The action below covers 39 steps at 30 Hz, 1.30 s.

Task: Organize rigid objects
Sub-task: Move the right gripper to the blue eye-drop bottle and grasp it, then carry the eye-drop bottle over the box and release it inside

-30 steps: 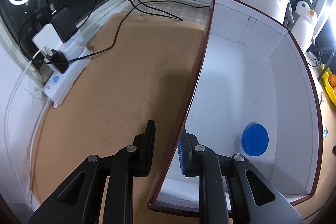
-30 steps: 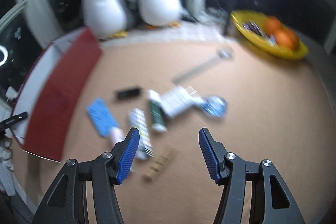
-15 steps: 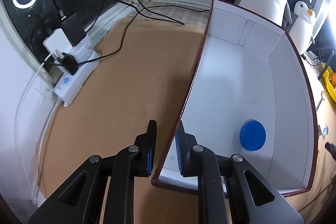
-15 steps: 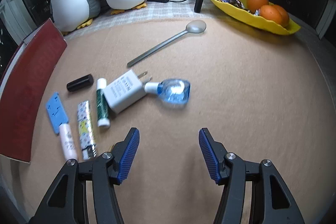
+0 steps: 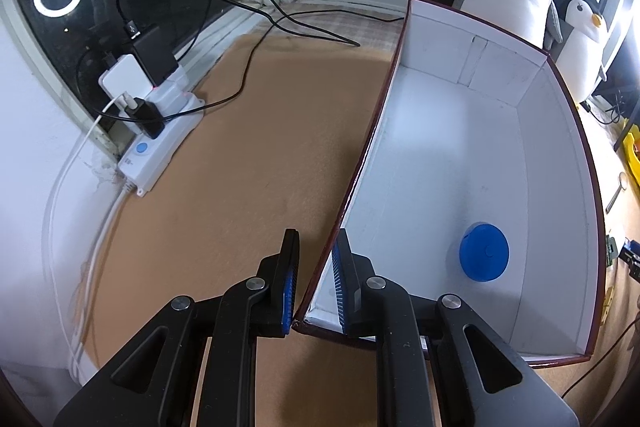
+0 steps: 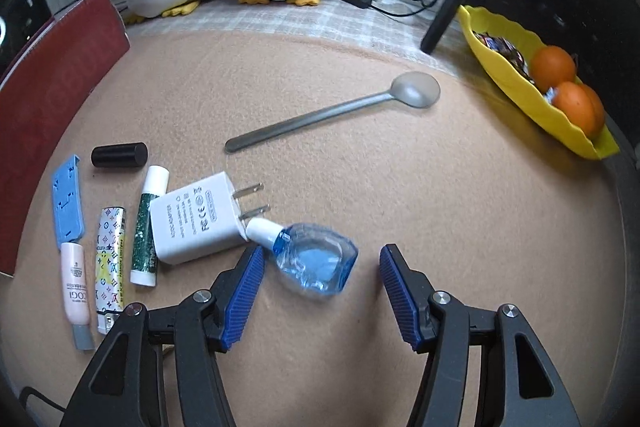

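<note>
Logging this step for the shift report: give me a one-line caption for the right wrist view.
Open right gripper poised over a clear blue dropper bottle lying beside a white plug adapter on the tan mat.

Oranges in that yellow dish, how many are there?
2 can be told for sure in the yellow dish at the right edge of the table: one orange farther back, another orange nearer the camera. An orange sliver behind the nearer one may be a third.

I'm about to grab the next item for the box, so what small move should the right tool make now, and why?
Probably lower the right tool straight down around the blue bottle. Its jaws stand open with the bottle lying between them, not yet pinched, while the left tool holds the box wall.
</note>
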Motion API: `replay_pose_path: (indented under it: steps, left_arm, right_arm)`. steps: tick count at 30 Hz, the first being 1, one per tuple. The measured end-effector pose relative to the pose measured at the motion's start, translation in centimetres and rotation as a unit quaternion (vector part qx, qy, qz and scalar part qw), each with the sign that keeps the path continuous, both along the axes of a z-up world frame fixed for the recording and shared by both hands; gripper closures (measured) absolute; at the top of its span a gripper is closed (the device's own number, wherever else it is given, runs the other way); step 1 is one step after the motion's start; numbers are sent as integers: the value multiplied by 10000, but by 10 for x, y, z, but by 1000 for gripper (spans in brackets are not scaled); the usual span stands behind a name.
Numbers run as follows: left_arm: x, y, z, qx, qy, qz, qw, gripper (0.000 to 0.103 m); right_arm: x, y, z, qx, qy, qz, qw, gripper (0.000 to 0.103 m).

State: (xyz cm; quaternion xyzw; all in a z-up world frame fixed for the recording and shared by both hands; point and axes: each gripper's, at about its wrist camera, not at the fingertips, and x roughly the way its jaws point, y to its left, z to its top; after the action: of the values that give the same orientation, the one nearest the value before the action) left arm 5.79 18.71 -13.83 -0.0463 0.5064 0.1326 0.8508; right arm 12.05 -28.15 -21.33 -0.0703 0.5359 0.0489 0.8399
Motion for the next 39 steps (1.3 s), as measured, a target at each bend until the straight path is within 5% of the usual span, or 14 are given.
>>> replay_pose_path:
  steps: [8,13,24,39]
  left_arm:
    - [-1,-4,1,68,42,95,9999,87]
    - [-2,-4,1,78,28,116,9999,87]
    - [-3,1,-1,-74,-56,44,9999,88]
    - [6,10,-7,-410,-209,-214,9987,90]
  right_arm:
    - [12,-10,-3,384,123,252,9989,48]
    - [7,-12,0,409,196,210,9988,70]
    - [-20,-10,24,673,87,-194,9975,70]
    - [-50,149,131,1139,-717,1196,9836,70]
